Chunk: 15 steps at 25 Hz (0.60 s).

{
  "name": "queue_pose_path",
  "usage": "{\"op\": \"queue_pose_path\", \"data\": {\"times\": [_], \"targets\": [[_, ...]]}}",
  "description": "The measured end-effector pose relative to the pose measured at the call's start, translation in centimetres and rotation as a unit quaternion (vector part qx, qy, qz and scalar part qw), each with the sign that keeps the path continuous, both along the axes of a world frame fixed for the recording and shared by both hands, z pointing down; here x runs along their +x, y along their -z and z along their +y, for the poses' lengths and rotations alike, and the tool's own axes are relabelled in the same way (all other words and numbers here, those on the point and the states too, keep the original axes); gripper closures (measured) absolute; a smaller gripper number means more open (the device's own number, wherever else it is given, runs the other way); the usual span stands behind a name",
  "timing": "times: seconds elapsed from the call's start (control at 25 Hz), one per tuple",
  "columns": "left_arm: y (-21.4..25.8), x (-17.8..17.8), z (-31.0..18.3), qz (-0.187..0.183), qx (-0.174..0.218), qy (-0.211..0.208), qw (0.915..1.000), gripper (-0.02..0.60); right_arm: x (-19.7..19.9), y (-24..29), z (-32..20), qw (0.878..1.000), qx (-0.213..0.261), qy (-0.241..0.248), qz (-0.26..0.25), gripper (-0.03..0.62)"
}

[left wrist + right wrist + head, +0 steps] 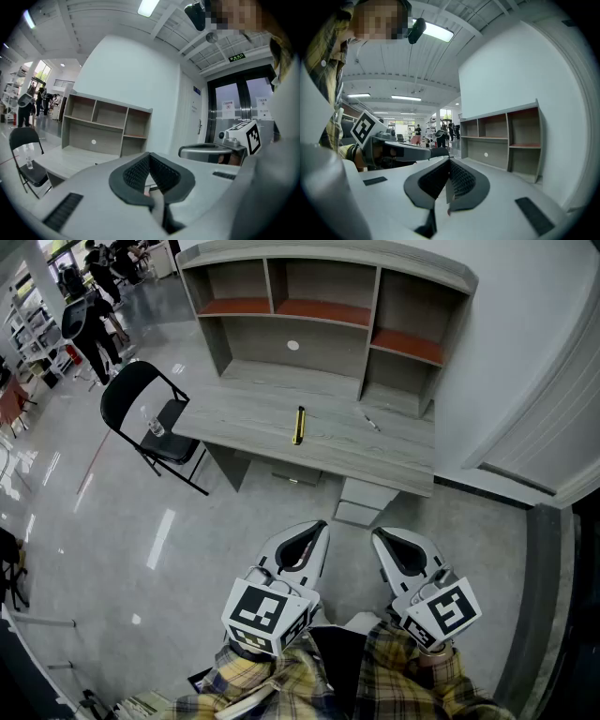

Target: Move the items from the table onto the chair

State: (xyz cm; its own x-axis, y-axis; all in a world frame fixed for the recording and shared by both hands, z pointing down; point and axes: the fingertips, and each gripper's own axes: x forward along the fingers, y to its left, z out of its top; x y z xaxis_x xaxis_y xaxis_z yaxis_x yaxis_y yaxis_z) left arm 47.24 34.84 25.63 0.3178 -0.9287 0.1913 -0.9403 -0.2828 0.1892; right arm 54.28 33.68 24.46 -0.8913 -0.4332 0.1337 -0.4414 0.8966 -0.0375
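Left claw (150, 174) clenched, empty. Right claw (449, 177) clenched, empty, beside it. Yellow-black tool (299, 425) and pen (372, 423) lie on tabletop (248, 413), well apart from claws. Chair (131, 392) at tabletop's left end, clear glass (156, 427) on seat.

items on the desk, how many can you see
2: a yellow and black tool near the middle of the desk, and a small pen to its right. Something could be hidden in the shelves behind.
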Motion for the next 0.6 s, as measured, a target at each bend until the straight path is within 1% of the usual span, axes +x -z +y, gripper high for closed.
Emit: {"op": "queue_pose_path", "data": {"times": [0.32, 0.6], "targets": [[-0.1, -0.9, -0.2, 0.001, -0.004, 0.004, 1.0000, 0.578, -0.4, 0.0, -0.8, 1.000, -0.014, -0.007, -0.008, 0.577], [-0.8, -2.5, 0.8, 0.008, -0.011, 0.013, 0.9998, 0.577, -1.4, -0.8, 0.5, 1.000, -0.028, -0.010, -0.004, 0.577]]}}
